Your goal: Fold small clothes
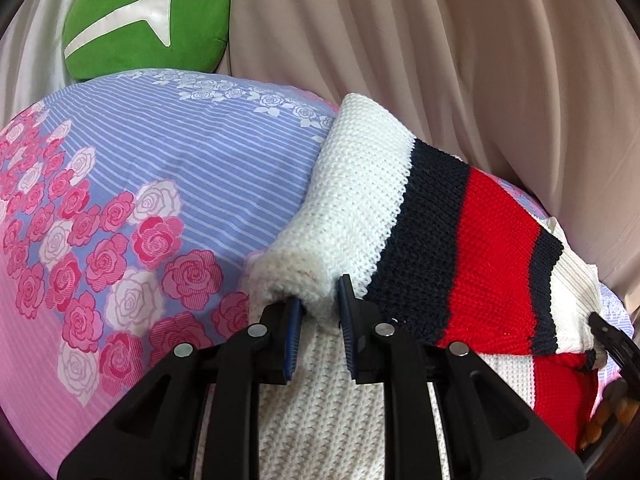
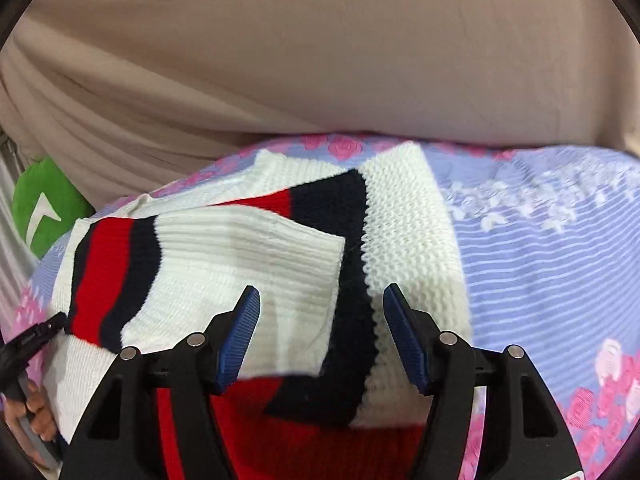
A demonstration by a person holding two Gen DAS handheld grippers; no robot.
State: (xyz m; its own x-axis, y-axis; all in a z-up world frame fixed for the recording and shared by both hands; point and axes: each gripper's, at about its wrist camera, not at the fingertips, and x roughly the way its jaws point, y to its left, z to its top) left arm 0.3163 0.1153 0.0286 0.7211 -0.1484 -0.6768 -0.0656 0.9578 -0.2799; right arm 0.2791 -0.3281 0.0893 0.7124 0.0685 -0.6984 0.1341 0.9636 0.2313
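In the left wrist view, the left gripper [image 1: 320, 310] sat low in the centre of the frame, its blue pads [image 1: 295, 322] drawn in narrow and pinching a bunched white fold of the knitted sweater [image 1: 360, 200]. That sweater, white with navy and red stripes, ran from the pinched fold up and out to the right, draped over the floral bedsheet [image 1: 140, 184], which filled the left half with pink roses on blue stripes. A green cushion [image 1: 148, 16] leaned at the upper left, and beige curtain folds [image 1: 440, 60] covered the upper right. Over in the right wrist view, the right gripper [image 2: 322, 332] stood with its jaws wide apart, nothing clamped, its blue pads [image 2: 240, 340] poised on either side of the sweater's ribbed white hem and the navy band lying below them. The sweater there spread across the centre of the frame, folded over itself on the bedsheet. At the lower left edge, a person's hand [image 2: 38, 412] wrapped round a black handle, the tip of that other tool touching the knit's left edge. The picture was slightly blurred on the right side.
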